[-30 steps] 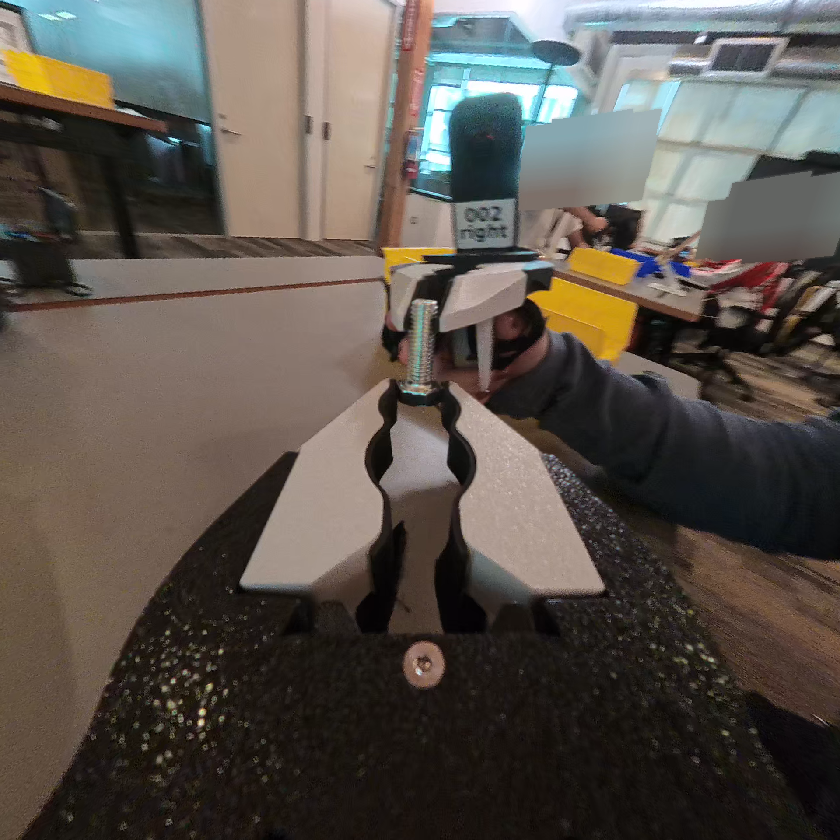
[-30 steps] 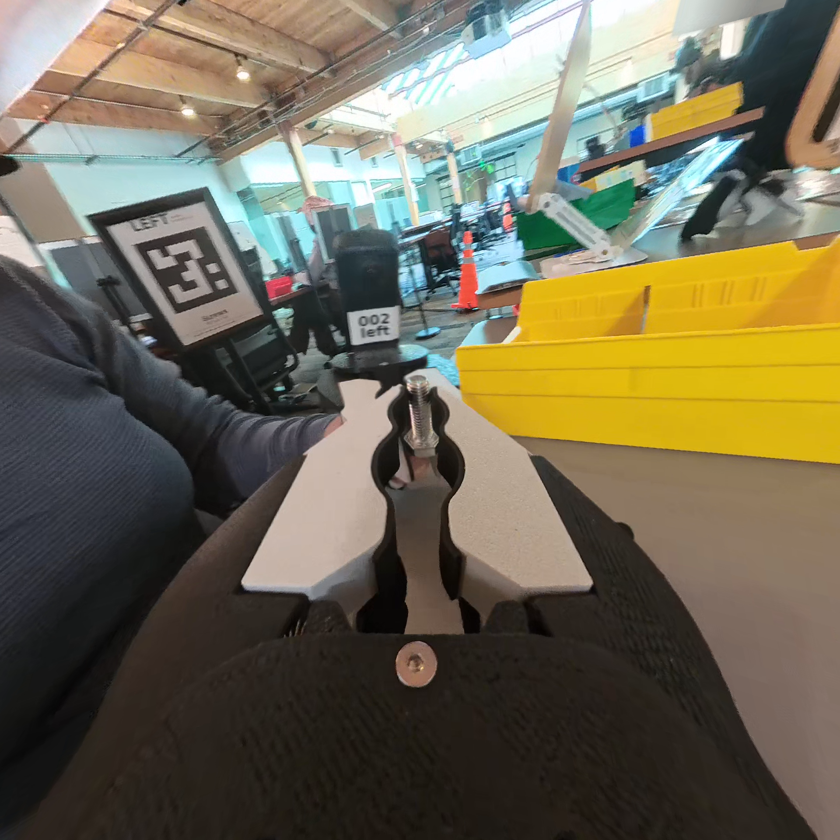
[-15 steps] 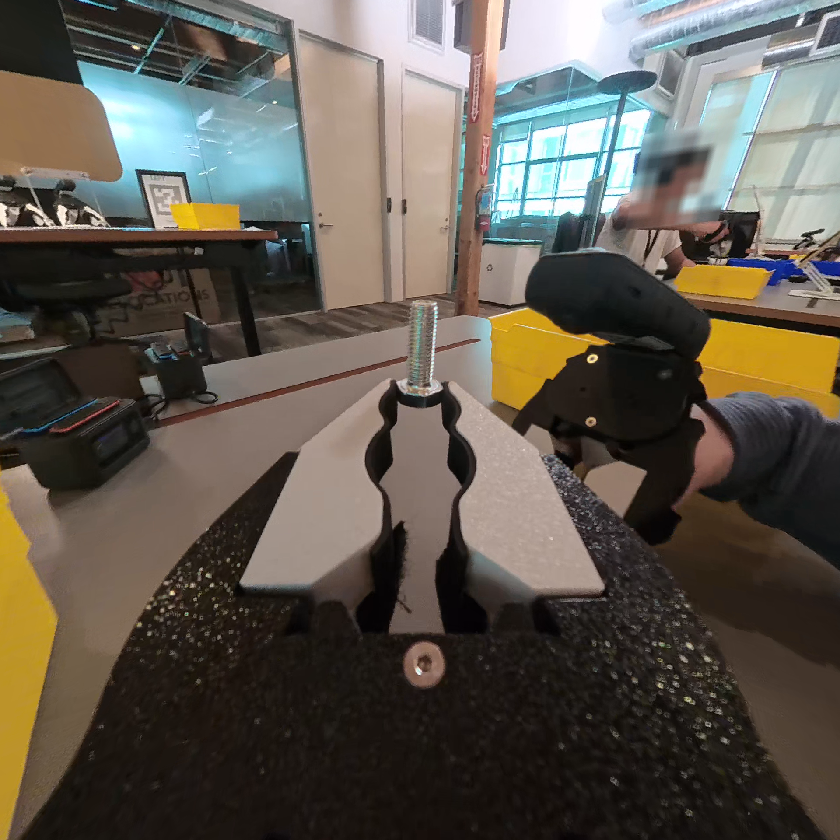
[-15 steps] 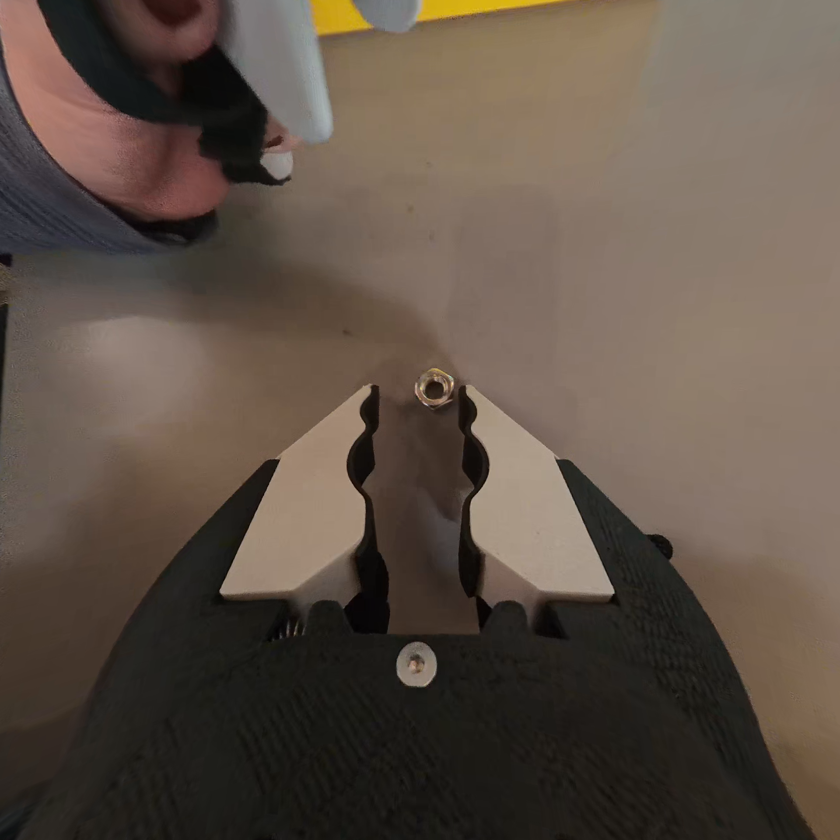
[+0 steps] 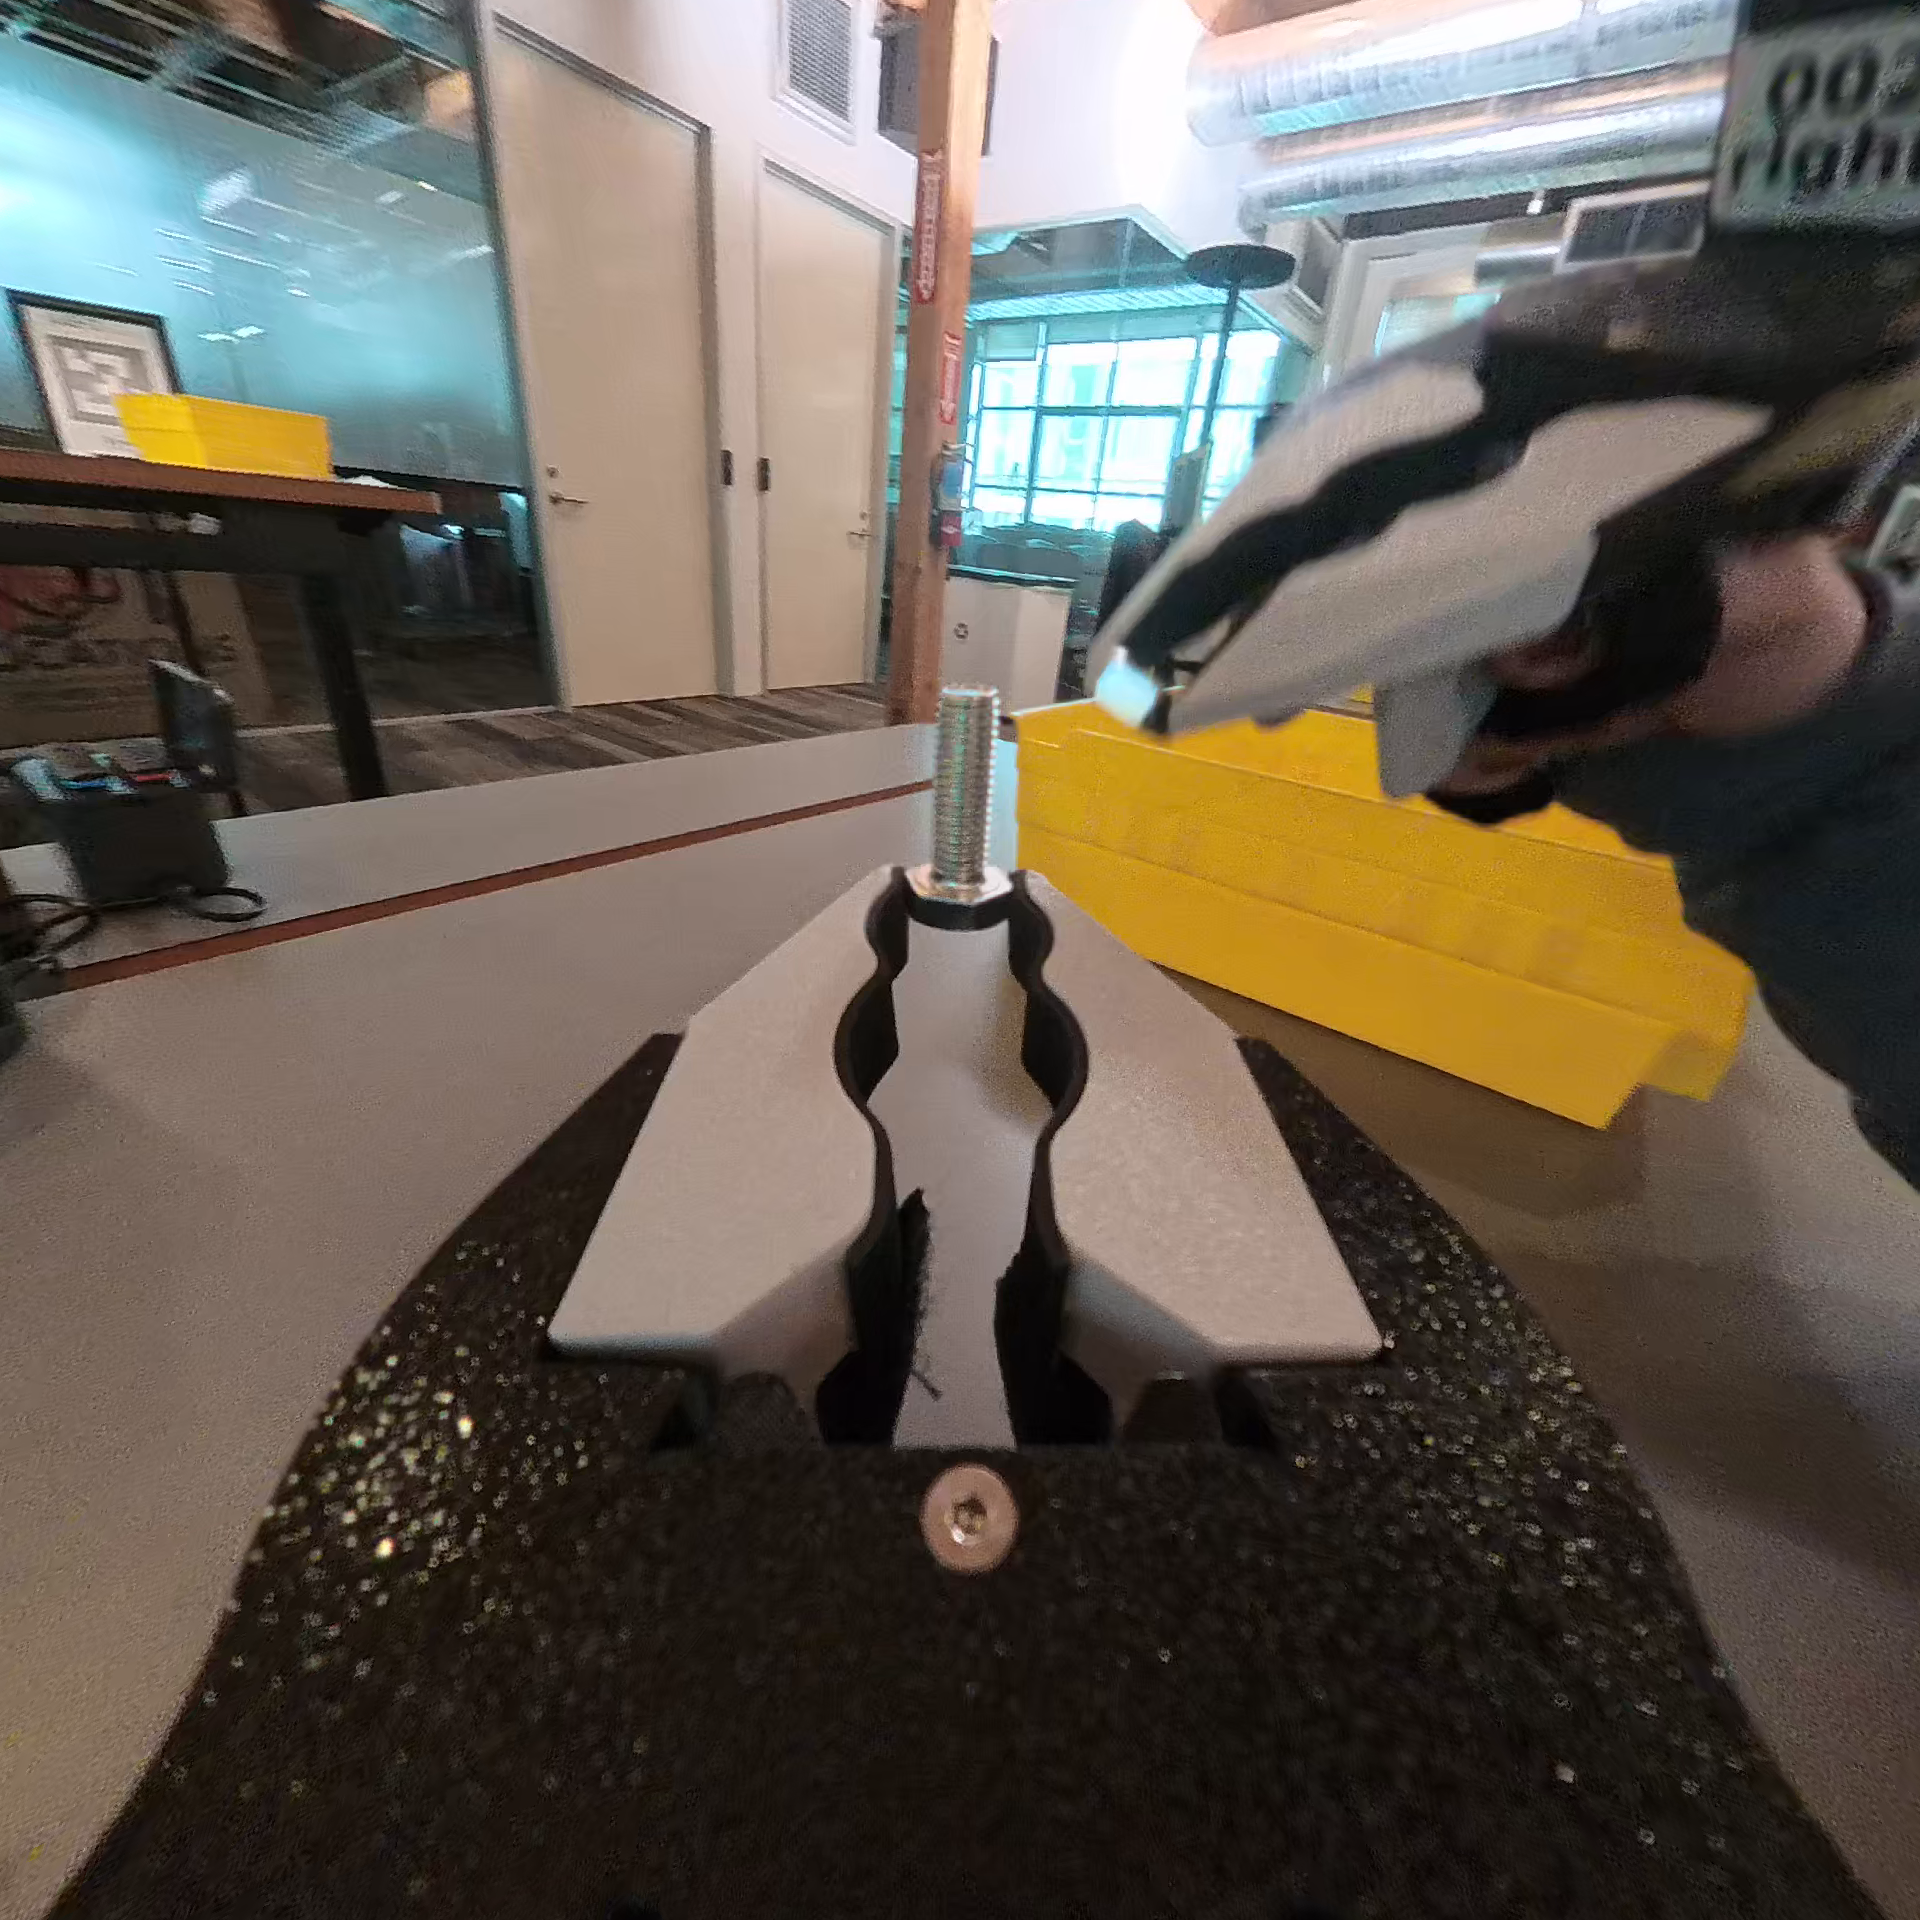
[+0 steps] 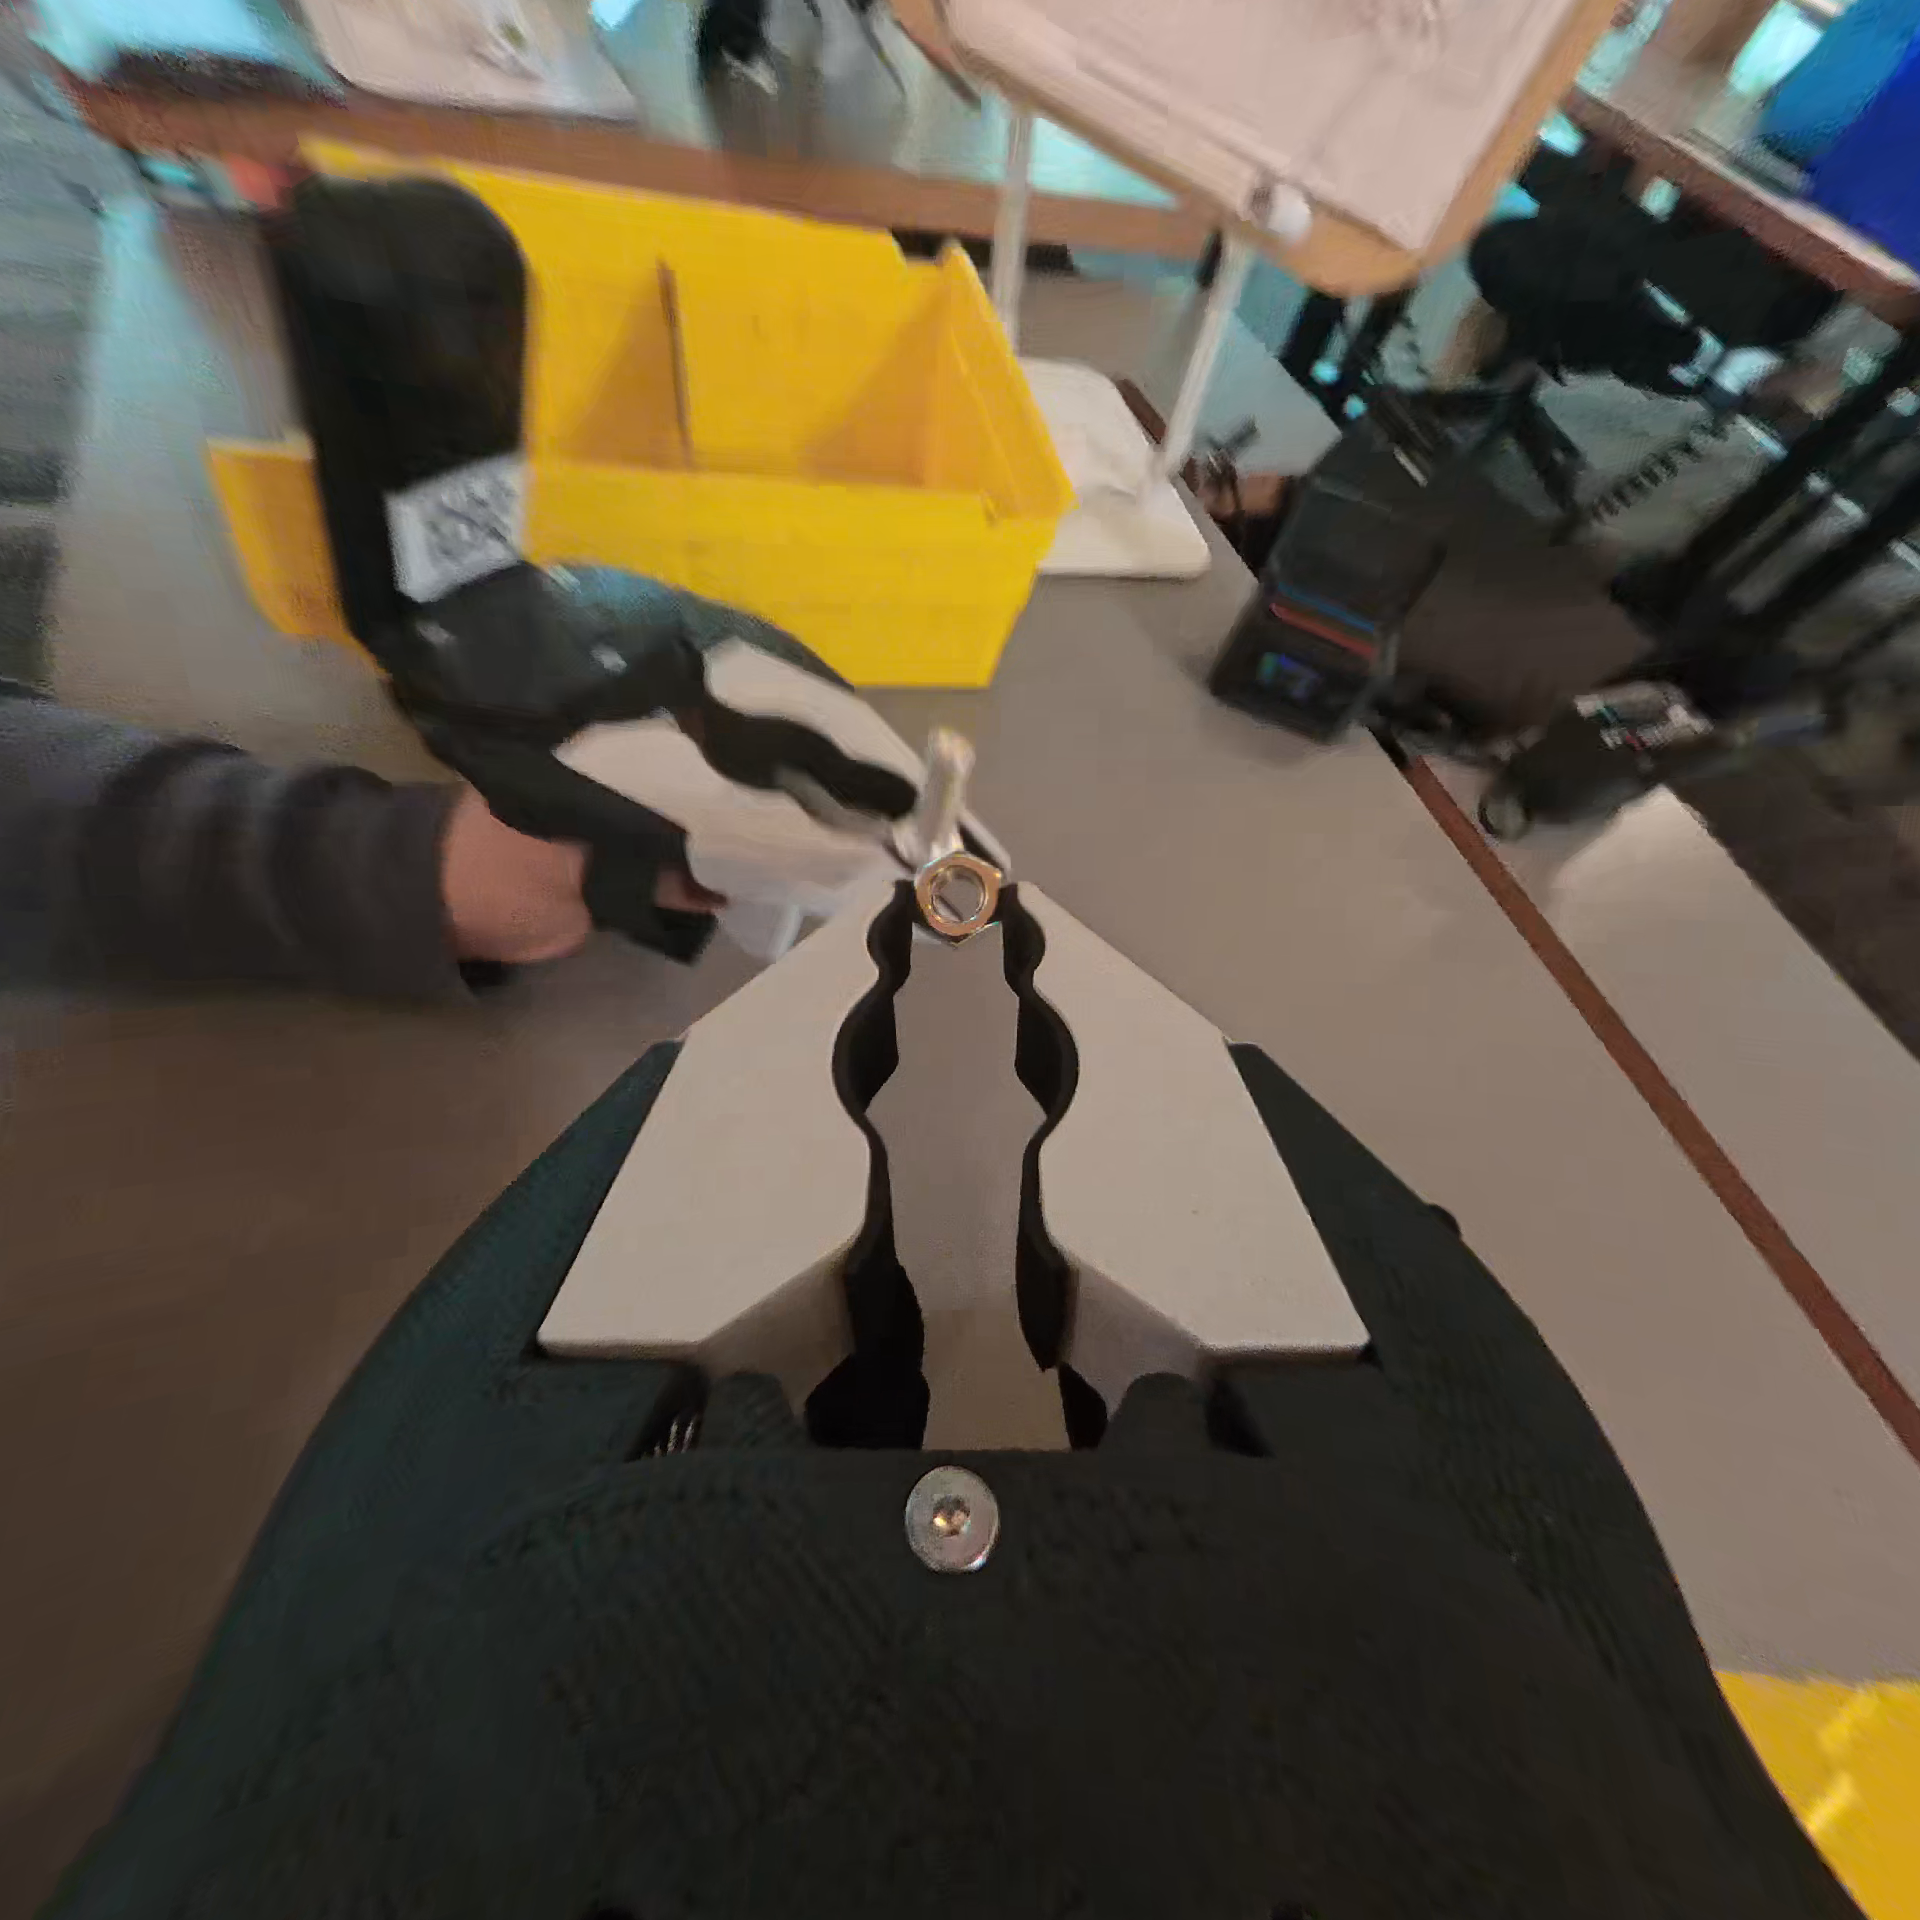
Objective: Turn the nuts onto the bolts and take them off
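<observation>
My left gripper (image 5: pixel 954 902) is shut on the hex head of a silver bolt (image 5: pixel 964 792), whose threaded shaft stands upright above the fingertips. My right gripper (image 6: pixel 958 906) is shut on a silver hex nut (image 6: pixel 958 898), held at the fingertips with its hole facing the camera. In the left wrist view the right gripper (image 5: pixel 1138 694) hangs up and to the right of the bolt's tip, with the nut (image 5: pixel 1127 694) a short way from it. In the right wrist view the left gripper (image 6: pixel 914 821) and the bolt (image 6: pixel 940 779) sit just behind the nut.
Yellow bins (image 5: pixel 1351 914) stand on the grey table (image 5: pixel 312 1091) to the right of the bolt; one also shows in the right wrist view (image 6: pixel 790 499). A black device (image 6: pixel 1320 623) sits near the table's brown edge strip (image 6: pixel 1662 1091). A person's sleeves and hands hold both grippers. There is about 4 centimeters between the tips of the two grippers. The black device (image 6: pixel 1320 623) sits 30 centimeters or so from the ends of my left fingers.
My right gripper went down to the table, closed on the nut lying there, and has lifted it up near the bolt's tip. My left gripper has kept its hold on the bolt.
</observation>
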